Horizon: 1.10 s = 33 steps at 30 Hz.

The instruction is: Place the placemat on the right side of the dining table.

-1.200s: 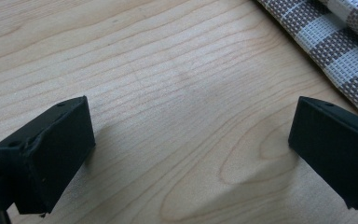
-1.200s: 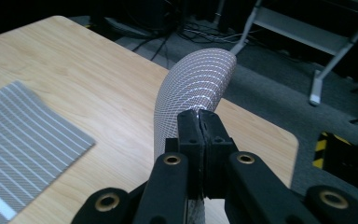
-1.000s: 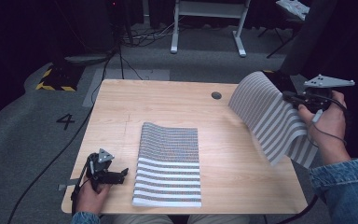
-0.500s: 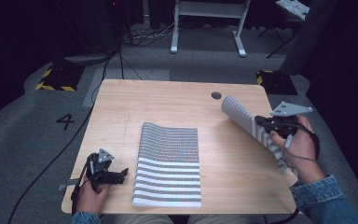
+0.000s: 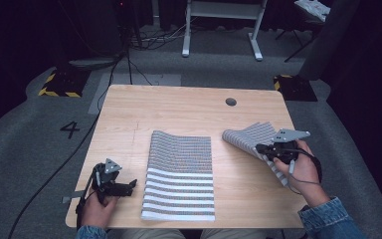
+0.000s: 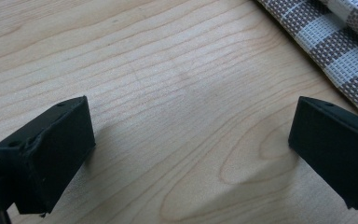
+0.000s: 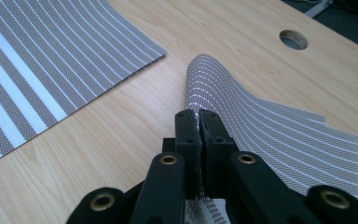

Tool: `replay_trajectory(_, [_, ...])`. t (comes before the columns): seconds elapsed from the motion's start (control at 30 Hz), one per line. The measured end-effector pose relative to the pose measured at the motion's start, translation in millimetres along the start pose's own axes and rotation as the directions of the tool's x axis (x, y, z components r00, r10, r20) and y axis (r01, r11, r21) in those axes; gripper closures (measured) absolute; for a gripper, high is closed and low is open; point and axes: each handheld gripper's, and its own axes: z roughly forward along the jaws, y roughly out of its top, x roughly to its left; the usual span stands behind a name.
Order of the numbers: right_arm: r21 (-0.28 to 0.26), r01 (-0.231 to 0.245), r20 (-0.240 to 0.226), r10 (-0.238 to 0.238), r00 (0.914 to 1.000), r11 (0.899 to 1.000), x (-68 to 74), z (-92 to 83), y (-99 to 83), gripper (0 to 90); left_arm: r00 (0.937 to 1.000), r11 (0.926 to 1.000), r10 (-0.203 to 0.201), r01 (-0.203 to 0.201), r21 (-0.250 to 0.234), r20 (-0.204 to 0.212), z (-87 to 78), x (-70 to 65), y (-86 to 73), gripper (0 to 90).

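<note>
Right tongs (image 7: 199, 122) clamped on curled grey-white striped woven placemat (image 5: 251, 139), draped on light wooden counter (image 5: 189, 107) beneath. Left tongs (image 5: 122, 186) apart, empty; second flat striped placemat (image 5: 179, 174) just beside. Risk: springy weave slipping from pinch, landing crooked.

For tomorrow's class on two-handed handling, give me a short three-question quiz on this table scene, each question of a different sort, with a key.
1. True or false: the right gripper is shut on the curled striped mat.
2. What lies between the open jaws of the left gripper? A) a cup B) bare wooden table C) a cable
3. Name the thing lying flat mid-table.

Key: 1 true; 2 B; 3 the flat striped mat.
</note>
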Motion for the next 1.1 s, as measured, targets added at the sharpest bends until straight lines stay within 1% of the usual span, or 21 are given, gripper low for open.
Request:
replay_trajectory(0.07, [0.002,-0.008,-0.008,0.008,0.9999,1.000,0.8,1.6,-1.4,86.7,1.0000,1.0000,0.000,0.000,0.000,0.000,0.0,0.0,0.0,0.3])
replay_trajectory(0.13, [0.032,-0.093,-0.054,0.095,0.9941,0.995,5.2,6.5,-5.9,65.4,1.0000,1.0000,0.000,0.000,0.000,0.000,0.0,0.0,0.0,0.3])
replay_trajectory(0.17, [0.032,-0.093,-0.054,0.095,0.9941,0.995,5.2,6.5,-5.9,65.4,1.0000,1.0000,0.000,0.000,0.000,0.000,0.0,0.0,0.0,0.3])
replay_trajectory(0.2, [0.023,-0.148,-0.080,0.150,0.9855,0.989,10.9,7.1,-6.8,54.5,1.0000,1.0000,0.000,0.000,0.000,0.000,0.0,0.0,0.0,0.3])
replay_trajectory(0.23, [0.023,-0.148,-0.080,0.150,0.9855,0.989,10.9,7.1,-6.8,54.5,1.0000,1.0000,0.000,0.000,0.000,0.000,0.0,0.0,0.0,0.3])
replay_trajectory(0.27, [0.014,-0.161,-0.090,0.161,0.9828,0.987,13.3,4.7,-5.9,50.2,1.0000,1.0000,0.000,0.000,0.000,0.000,0.0,0.0,0.0,0.3])
replay_trajectory(0.33, [-0.038,-0.185,-0.089,0.181,0.9795,0.982,15.5,-6.2,-2.6,43.3,1.0000,1.0000,0.000,0.000,0.000,0.000,0.0,0.0,0.0,0.3])
replay_trajectory(0.43, [-0.061,-0.204,-0.066,0.200,0.9775,0.977,13.4,-14.8,-1.6,43.1,1.0000,1.0000,0.000,0.000,0.000,0.000,0.0,0.0,0.0,0.3])
replay_trajectory(0.5, [-0.079,-0.227,-0.010,0.226,0.9740,0.971,4.9,-26.3,-5.0,43.1,1.0000,1.0000,0.000,0.000,0.000,0.000,0.0,0.0,0.0,0.3])
replay_trajectory(0.53, [-0.079,-0.227,-0.010,0.226,0.9740,0.971,4.9,-26.3,-5.0,43.1,1.0000,1.0000,0.000,0.000,0.000,0.000,0.0,0.0,0.0,0.3])
replay_trajectory(0.6, [-0.084,-0.258,0.035,0.261,0.9646,0.963,-7.1,-35.9,-14.9,43.1,1.0000,1.0000,0.000,0.000,0.000,0.000,0.0,0.0,0.0,0.3])
replay_trajectory(0.67, [-0.083,-0.263,0.049,0.268,0.9622,0.961,-11.5,-38.6,-19.6,43.1,1.0000,1.0000,0.000,0.000,0.000,0.000,0.0,0.0,0.0,0.3])
replay_trajectory(0.7, [-0.075,-0.283,0.078,0.289,0.9542,0.956,-18.7,-43.4,-29.8,42.8,1.0000,1.0000,0.000,0.000,0.000,0.000,0.0,0.0,0.0,0.3])
replay_trajectory(0.77, [-0.072,-0.288,0.098,0.294,0.9509,0.955,-21.9,-45.5,-35.4,42.6,1.0000,1.0000,0.000,0.000,0.000,0.000,0.1,0.0,0.1,0.3])
replay_trajectory(0.8, [-0.071,-0.300,0.130,0.307,0.9427,0.951,-27.7,-49.0,-46.8,41.5,1.0000,1.0000,-0.001,0.001,0.001,0.000,0.1,0.0,0.1,0.3])
replay_trajectory(0.83, [-0.071,-0.300,0.130,0.307,0.9427,0.951,-27.7,-49.0,-46.8,41.5,1.0000,1.0000,-0.001,0.001,0.001,0.000,0.1,0.0,0.1,0.2])
replay_trajectory(0.9, [-0.054,-0.333,0.159,0.337,0.9278,0.941,-35.6,-51.8,-64.1,39.1,1.0000,1.0000,0.000,0.000,0.001,0.000,0.1,0.0,0.2,0.3])
replay_trajectory(0.97, [-0.047,-0.337,0.176,0.340,0.9239,0.940,-38.5,-52.4,-69.7,38.1,1.0000,1.0000,0.000,0.000,0.001,0.000,0.1,0.0,0.2,0.2])
replay_trajectory(1.0, [-0.024,-0.350,0.212,0.347,0.9137,0.937,-43.5,-53.5,-80.4,37.2,1.0000,1.0000,0.000,0.000,0.001,0.000,0.1,0.0,0.2,0.3])
replay_trajectory(1.03, [-0.024,-0.350,0.212,0.347,0.9137,0.937,-43.5,-53.5,-80.4,37.2,1.0000,1.0000,0.000,0.000,0.001,0.000,0.1,0.0,0.2,0.3])
replay_trajectory(1.1, [-0.009,-0.361,0.232,0.354,0.9063,0.932,-47.6,-53.2,-90.2,36.9,1.0000,1.0000,0.000,0.000,0.001,-0.001,0.2,0.0,0.2,0.2])
